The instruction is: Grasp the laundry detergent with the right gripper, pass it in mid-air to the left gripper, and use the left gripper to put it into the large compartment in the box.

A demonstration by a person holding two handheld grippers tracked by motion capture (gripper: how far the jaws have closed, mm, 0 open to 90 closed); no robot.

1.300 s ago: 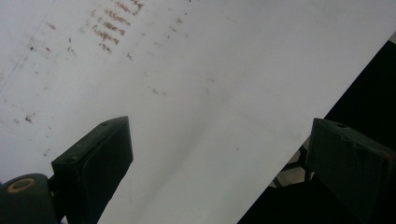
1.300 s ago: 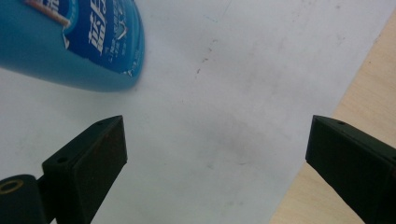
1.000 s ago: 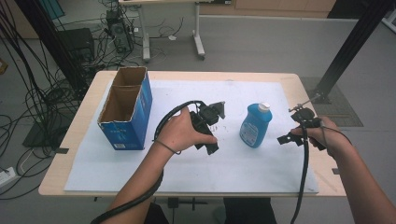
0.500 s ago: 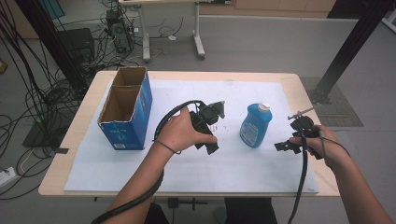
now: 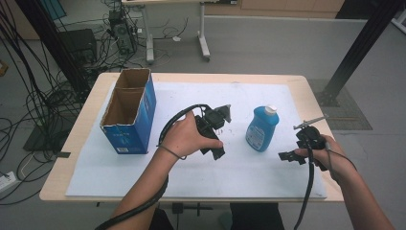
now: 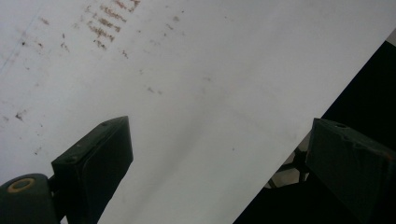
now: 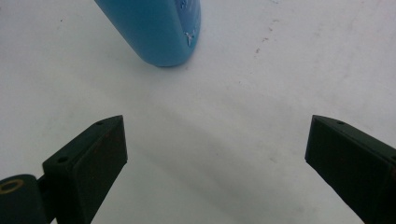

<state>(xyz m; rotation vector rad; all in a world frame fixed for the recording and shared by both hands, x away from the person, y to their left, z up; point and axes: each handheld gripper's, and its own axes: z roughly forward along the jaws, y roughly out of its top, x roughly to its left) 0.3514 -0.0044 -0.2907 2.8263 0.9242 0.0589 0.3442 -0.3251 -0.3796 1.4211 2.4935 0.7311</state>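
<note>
With its jaws released wide, the right gripper faces the blue bottle standing just ahead, slightly to its left, so it should advance straight and clench around the body.

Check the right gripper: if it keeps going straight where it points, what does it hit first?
Probably the blue bottle. It stands just ahead of the open right gripper, slightly left of centre, with bare white sheet between; the actual gap is unclear.

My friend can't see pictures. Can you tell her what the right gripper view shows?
The right gripper hangs over a white sheet with its two black jaws wide apart and nothing between them. The rounded bottom of a blue bottle stands on the sheet just ahead.
</note>
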